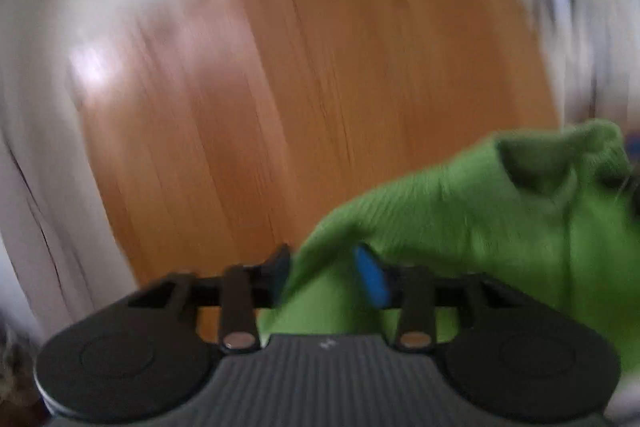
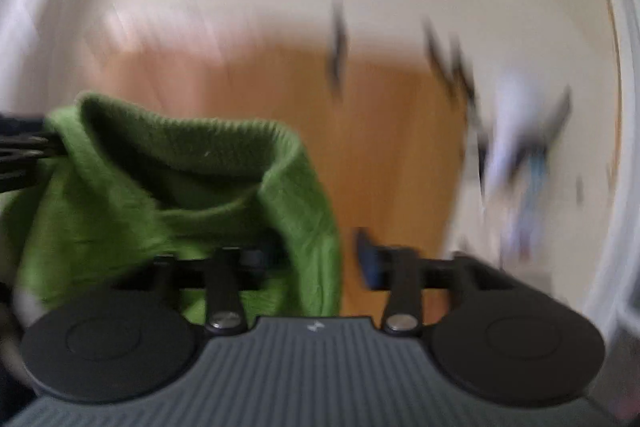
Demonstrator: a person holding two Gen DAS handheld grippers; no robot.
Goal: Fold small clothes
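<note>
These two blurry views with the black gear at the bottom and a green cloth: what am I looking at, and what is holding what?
Each picture comes from a camera mounted on a hand-held gripper, looking forward along its two fingers. A person carries one in each hand; there is no robot arm.

Left wrist view: the left hand-held gripper is shut on a green knitted garment, which bunches up between its fingers and runs off to the right.

Right wrist view: the same garment hangs on the left. The right hand-held gripper has its jaws apart; the cloth lies by one finger, and the blue-padded finger stands clear of it.

Below is a wooden floor. Everything is smeared by motion, so the small things at the right cannot be identified.
</note>
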